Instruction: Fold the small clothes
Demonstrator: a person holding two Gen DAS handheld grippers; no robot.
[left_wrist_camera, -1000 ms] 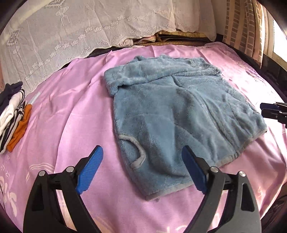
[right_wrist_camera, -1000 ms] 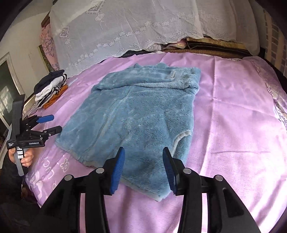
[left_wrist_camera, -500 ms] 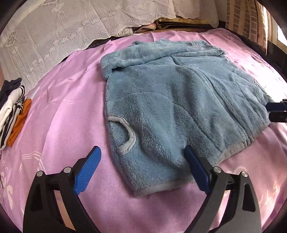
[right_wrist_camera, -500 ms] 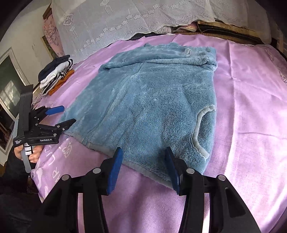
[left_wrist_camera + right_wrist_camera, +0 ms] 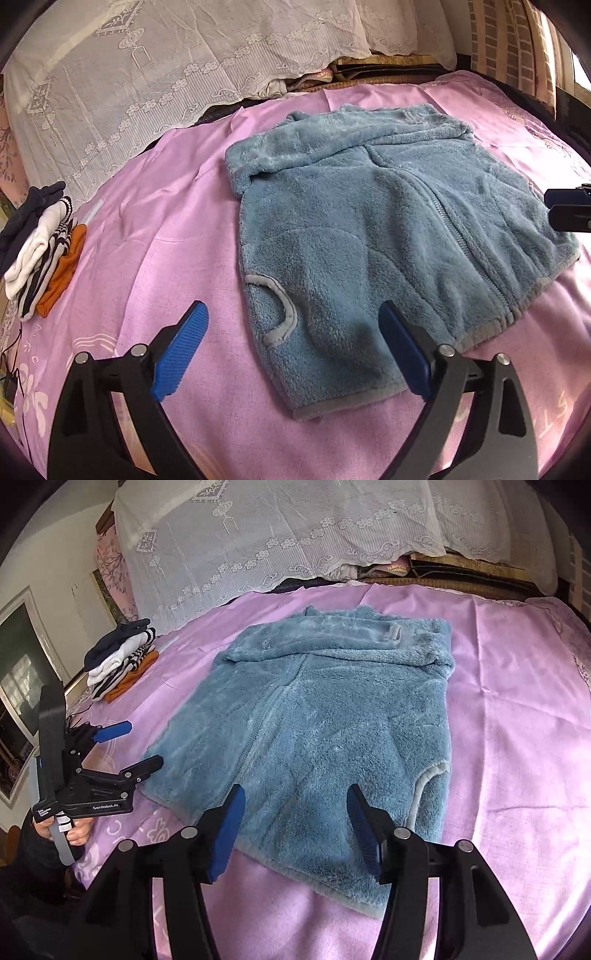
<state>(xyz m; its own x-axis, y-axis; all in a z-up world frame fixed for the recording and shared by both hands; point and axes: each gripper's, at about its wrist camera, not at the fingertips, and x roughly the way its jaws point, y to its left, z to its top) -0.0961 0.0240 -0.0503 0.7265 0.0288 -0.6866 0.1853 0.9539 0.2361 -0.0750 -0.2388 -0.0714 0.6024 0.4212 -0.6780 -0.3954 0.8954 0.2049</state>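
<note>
A bed covered by a smooth pink sheet point(image 5: 155, 266) with faint pale printed motifs fills both views; the cloth lies mostly flat with a few shallow creases. Behind it hangs a white lace cover point(image 5: 155, 74), thin and see-through, with a scalloped flower border draped over piled bedding.

In the middle of the sheet lies the blue fleece vest point(image 5: 369, 236), thick and fuzzy, spread flat front side up with its collar end toward the lace. A zipper point(image 5: 461, 236) runs down its middle, and grey binding trims the hem and the curved armhole point(image 5: 277, 314). Its hem edge faces the cameras; wide bare sheet lies open on both sides of it and in front.

Well apart, at the bed's left edge, sits a stack of folded clothes point(image 5: 40, 243): navy, white, striped and orange pieces.

The left tongs point(image 5: 291, 343) are released, their ribbed blue pads spread wide above the hem corner by the armhole, gripping nothing. The right tongs point(image 5: 295, 827) are opening, their pads standing over the vest's hem with fleece below but not pinched. In the right wrist view a hand point(image 5: 66, 830) grips the left tool's handle at the bed's edge.
</note>
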